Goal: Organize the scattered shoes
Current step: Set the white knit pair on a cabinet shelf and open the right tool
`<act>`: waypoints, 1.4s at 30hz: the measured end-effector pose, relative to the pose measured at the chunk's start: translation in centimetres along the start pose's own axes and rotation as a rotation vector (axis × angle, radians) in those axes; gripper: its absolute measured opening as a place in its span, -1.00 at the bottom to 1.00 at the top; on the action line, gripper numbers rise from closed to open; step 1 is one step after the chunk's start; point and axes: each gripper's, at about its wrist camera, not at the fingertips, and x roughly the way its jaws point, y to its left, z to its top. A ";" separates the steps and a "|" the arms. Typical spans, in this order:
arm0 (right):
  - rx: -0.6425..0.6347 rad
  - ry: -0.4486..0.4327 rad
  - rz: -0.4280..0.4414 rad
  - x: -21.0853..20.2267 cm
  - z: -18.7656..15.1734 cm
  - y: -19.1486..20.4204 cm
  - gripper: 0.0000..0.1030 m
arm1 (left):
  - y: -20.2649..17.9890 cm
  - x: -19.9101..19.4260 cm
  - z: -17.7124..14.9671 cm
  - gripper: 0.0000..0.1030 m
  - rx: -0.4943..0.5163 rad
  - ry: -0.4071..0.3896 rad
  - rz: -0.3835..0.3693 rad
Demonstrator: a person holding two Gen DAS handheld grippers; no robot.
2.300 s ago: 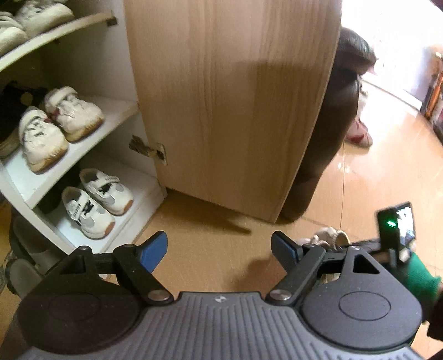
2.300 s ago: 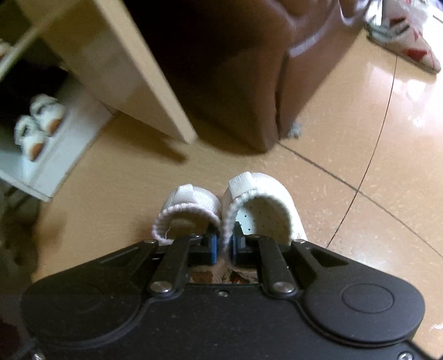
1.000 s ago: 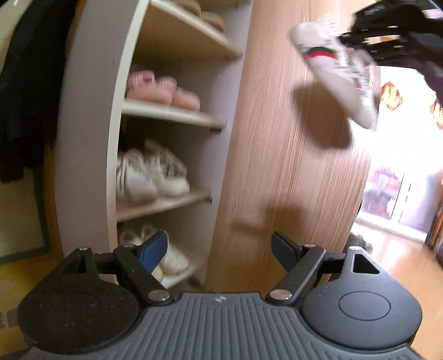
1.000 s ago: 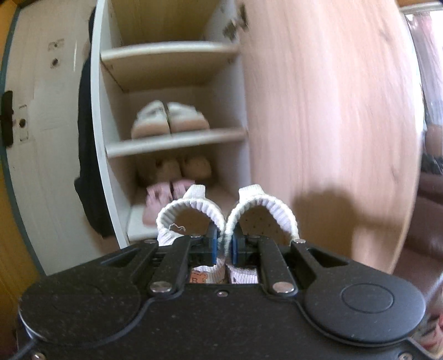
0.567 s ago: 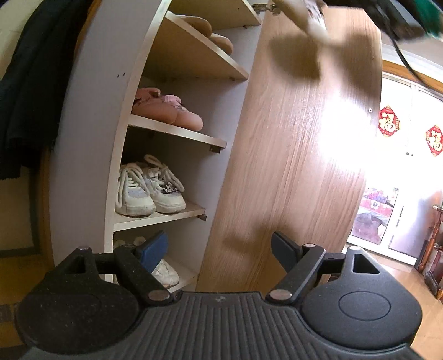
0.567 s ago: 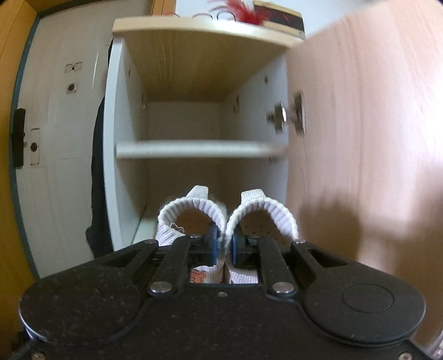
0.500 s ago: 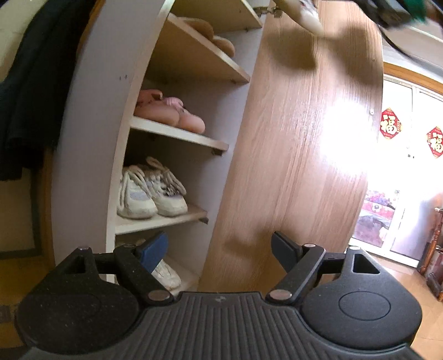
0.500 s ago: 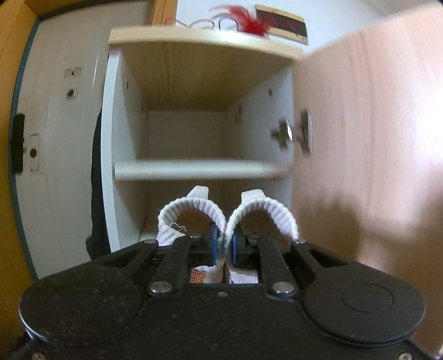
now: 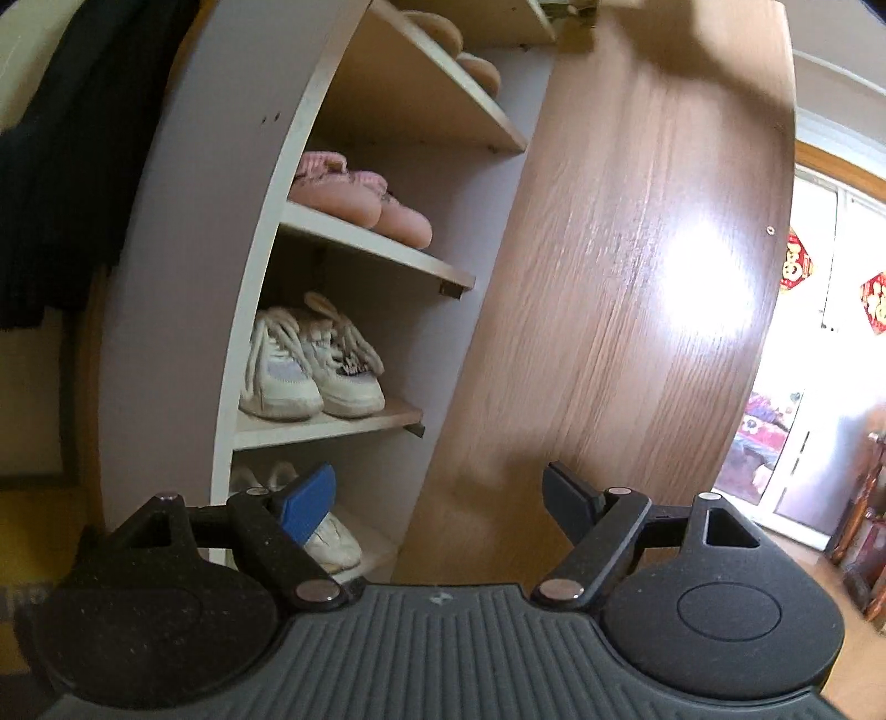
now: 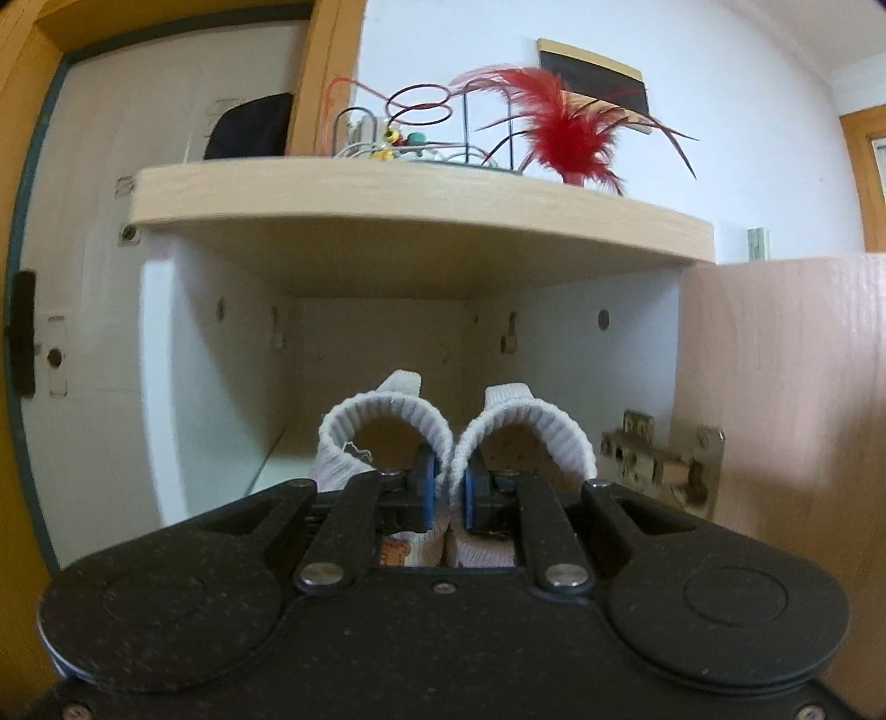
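My right gripper (image 10: 447,490) is shut on a pair of small white knit-collared shoes (image 10: 526,426), pinching their two inner collars together. It holds them level in front of the top compartment (image 10: 382,360) of the shoe cabinet, whose white shelf looks bare. My left gripper (image 9: 437,498) stands open with nothing between its blue-padded fingers (image 9: 307,501), lower down facing the cabinet's shelves (image 9: 354,238). Those hold tan slippers (image 9: 454,39), pink shoes (image 9: 360,202), white laced sneakers (image 9: 310,360) and white shoes (image 9: 326,540) at the bottom.
The cabinet's wooden door (image 9: 626,288) stands open on the right, its hinge (image 10: 659,457) beside the held shoes. A red feather (image 10: 565,138) and wire trinkets sit on the cabinet top (image 10: 421,194). A dark garment (image 9: 50,166) hangs left of the cabinet. Bright windows (image 9: 819,343) lie right.
My right gripper has risen with the shoe pair from the middle shelves up to the top compartment. The left view has shifted slightly; the carried shoes have left its top edge.
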 end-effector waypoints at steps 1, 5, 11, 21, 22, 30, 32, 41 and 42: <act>-0.003 0.000 0.003 0.4 0.3 0.1 -0.81 | 0.1 0.1 0.0 0.60 -0.002 0.002 -0.003; -0.008 -0.015 0.033 2.1 1.2 0.3 -0.81 | 0.3 0.3 0.0 0.60 -0.005 0.009 -0.010; -0.015 -0.015 0.064 4.9 1.6 1.5 -0.81 | 1.0 0.4 -0.1 0.60 -0.019 0.017 -0.001; -0.039 -0.009 0.031 7.8 0.1 2.3 -0.75 | 2.1 0.3 0.1 0.60 -0.043 0.018 0.010; -0.040 -0.005 0.024 8.1 0.0 2.4 -0.73 | 2.2 0.3 0.2 0.60 -0.045 0.017 0.010; -0.054 0.066 -0.034 10.0 -0.9 3.2 -0.20 | 2.7 0.1 0.3 0.60 -0.049 0.019 0.023; -0.059 0.091 -0.047 10.2 -1.0 3.5 -0.10 | 2.8 0.1 0.3 0.60 -0.048 0.020 0.024; -0.017 0.066 -0.070 8.5 -0.5 2.1 0.52 | 2.4 0.1 0.2 0.60 -0.036 0.026 0.022; -0.011 0.064 -0.078 8.5 -0.5 1.7 0.62 | 2.4 0.2 0.1 0.60 -0.033 0.027 0.023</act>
